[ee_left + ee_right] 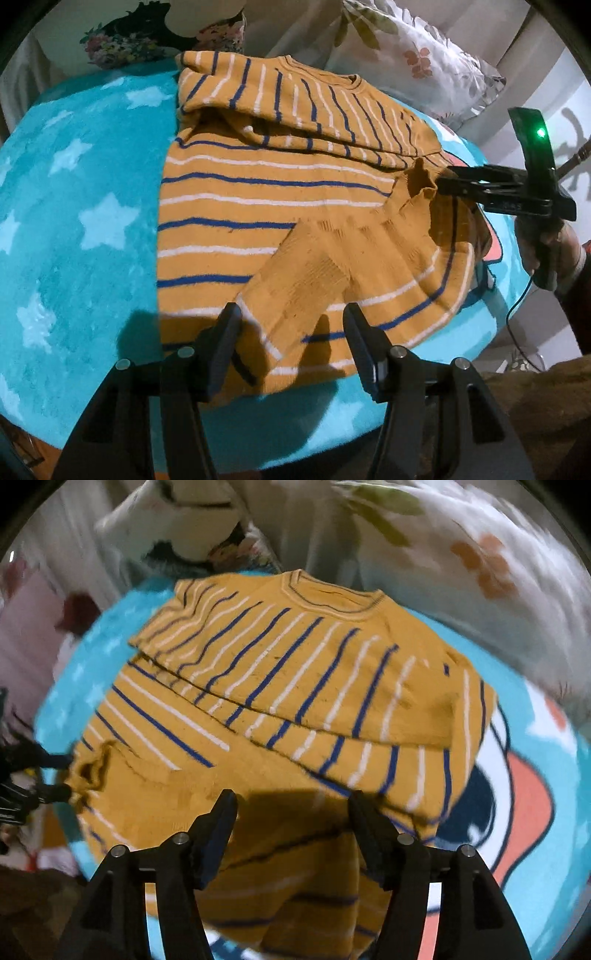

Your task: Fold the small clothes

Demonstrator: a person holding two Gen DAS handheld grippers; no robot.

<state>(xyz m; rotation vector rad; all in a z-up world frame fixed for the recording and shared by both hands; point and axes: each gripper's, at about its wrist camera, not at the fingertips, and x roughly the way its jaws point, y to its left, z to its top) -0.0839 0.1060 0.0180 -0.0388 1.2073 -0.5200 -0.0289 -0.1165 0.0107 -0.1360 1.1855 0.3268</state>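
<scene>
left hand-held gripper (291, 332): spread over sweater (258, 192) | right hand-held gripper (291, 816): spread | blanket (74, 184) underneath

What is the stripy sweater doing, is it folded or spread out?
Partly folded. The sweater lies flat on the star blanket, with a sleeve folded across its chest; its body is not folded over.

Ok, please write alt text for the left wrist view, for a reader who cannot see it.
A mustard sweater with blue and white stripes lies partly folded on a turquoise star blanket. The open left gripper hovers over its near sleeve, and the right gripper reaches the bunched cuff.
</scene>
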